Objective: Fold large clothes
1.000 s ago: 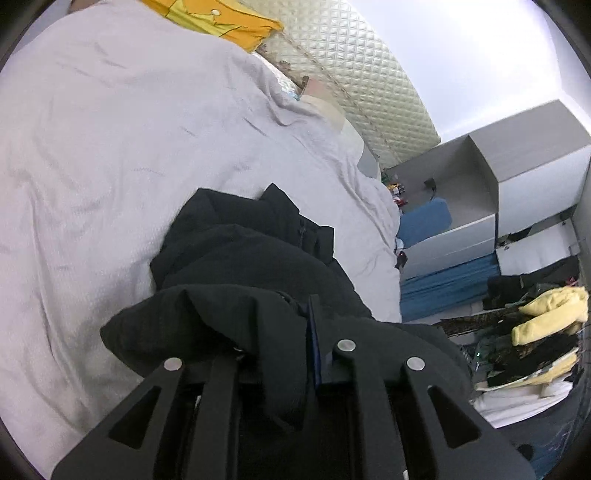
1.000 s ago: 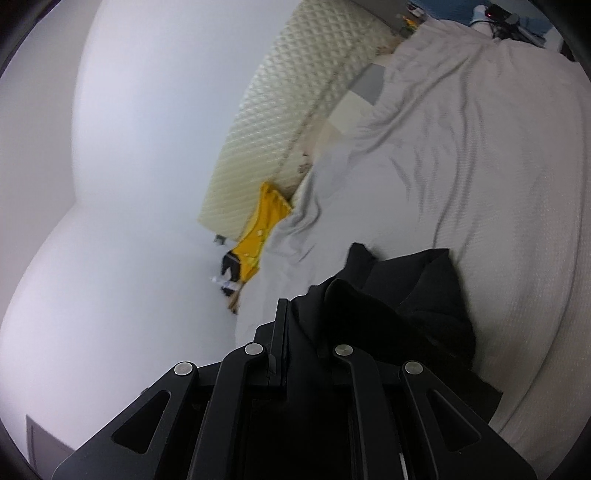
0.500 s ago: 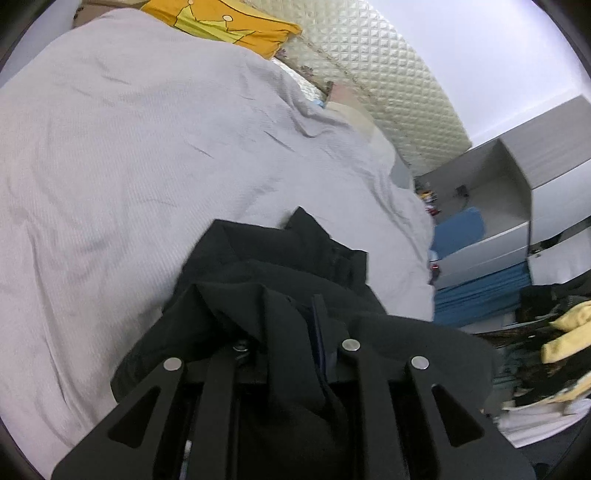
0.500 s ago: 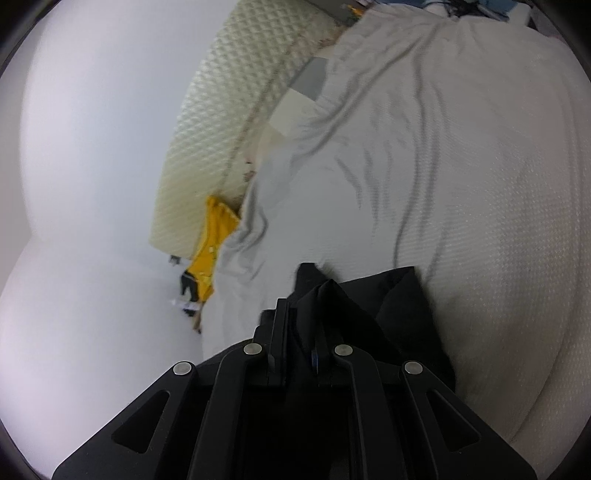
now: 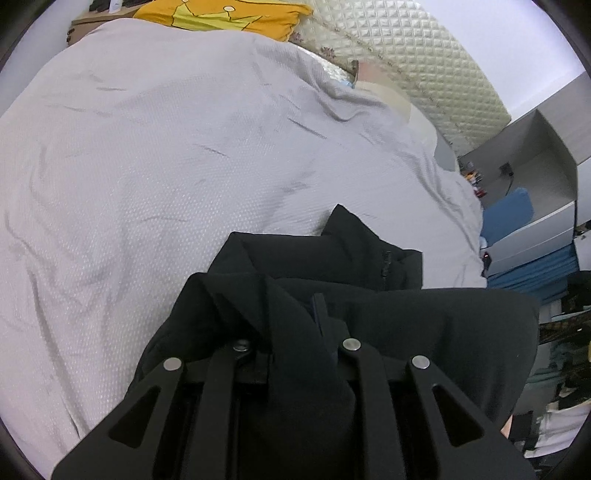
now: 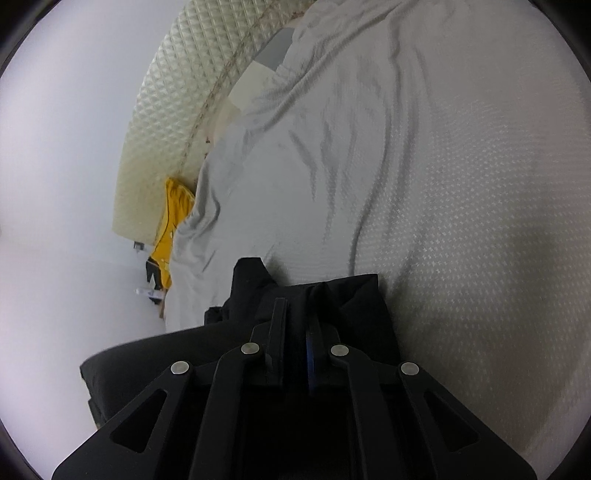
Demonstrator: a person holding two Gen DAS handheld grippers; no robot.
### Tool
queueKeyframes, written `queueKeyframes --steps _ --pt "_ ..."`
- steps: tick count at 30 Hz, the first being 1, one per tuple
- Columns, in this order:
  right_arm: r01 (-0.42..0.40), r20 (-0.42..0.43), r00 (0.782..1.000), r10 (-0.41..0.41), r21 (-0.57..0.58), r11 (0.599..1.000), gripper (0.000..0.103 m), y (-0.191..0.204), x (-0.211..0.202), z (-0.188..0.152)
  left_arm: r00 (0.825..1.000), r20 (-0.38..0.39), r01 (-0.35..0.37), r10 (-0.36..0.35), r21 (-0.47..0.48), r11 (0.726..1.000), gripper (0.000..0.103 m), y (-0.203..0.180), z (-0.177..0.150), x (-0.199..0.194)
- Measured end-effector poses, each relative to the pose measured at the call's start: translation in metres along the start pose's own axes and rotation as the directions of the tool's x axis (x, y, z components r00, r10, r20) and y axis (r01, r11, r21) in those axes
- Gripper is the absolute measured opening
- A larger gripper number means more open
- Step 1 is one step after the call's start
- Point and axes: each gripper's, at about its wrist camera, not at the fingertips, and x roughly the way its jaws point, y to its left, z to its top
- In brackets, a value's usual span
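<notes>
Two grippers, each clamped on black cloth. Left gripper (image 5: 291, 325): jaws narrow, a thick fold of the black garment (image 5: 369, 266) pinched between and draped over the near linkage. Right gripper (image 6: 297, 317): jaws nearly together on another bunched edge of the same garment. Beyond the fingers, garment heaped on the near part of the grey bedspread (image 5: 147, 155). Farther off, yellow pillow (image 5: 221, 16) against the quilted headboard (image 5: 424, 62); grey cabinet (image 5: 546, 155) at far right.

You won't find any readable text, label, brand, number or sign in either view.
</notes>
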Motion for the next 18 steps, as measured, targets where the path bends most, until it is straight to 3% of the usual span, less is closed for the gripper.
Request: queueKeyframes --steps 5,8,10,12,14,17,18 --pt "-0.068 -0.062 0.996 0.068 -0.002 0.998 0.01 -0.003 0.003 0.006 0.999 -0.035 0.001 -0.001 -0.025 1.0 0.018 0.003 0.007 0.003" --pt "-0.124 -0.072 0.99 0.125 0.011 0.992 0.015 -0.009 -0.005 0.011 0.997 -0.06 0.038 -0.043 -0.085 0.996 0.018 0.014 0.01 0.002" --pt "-0.141 -0.068 0.988 0.142 0.013 0.99 0.024 -0.012 -0.013 0.014 0.996 -0.065 0.054 -0.062 -0.108 0.993 0.019 0.018 0.011 0.0" --pt "-0.11 -0.042 0.993 0.11 0.0 0.994 0.043 -0.014 -0.024 0.018 0.993 -0.071 0.082 -0.093 -0.149 0.985 0.019 0.025 0.011 -0.005" --pt "-0.091 -0.017 0.996 0.091 -0.002 0.996 0.045 -0.017 -0.037 0.021 0.989 -0.073 0.116 -0.132 -0.187 0.976 0.021 0.031 0.012 -0.011" --pt "-0.073 -0.002 0.997 0.073 -0.033 0.997 0.046 -0.013 -0.055 0.022 0.979 -0.08 0.17 -0.189 -0.202 0.965 0.034 0.036 0.014 -0.026" --pt "-0.05 0.007 0.999 0.051 -0.061 0.997 0.046 -0.009 -0.062 0.021 0.979 -0.066 0.176 -0.191 -0.183 0.967 0.044 0.037 0.013 -0.037"
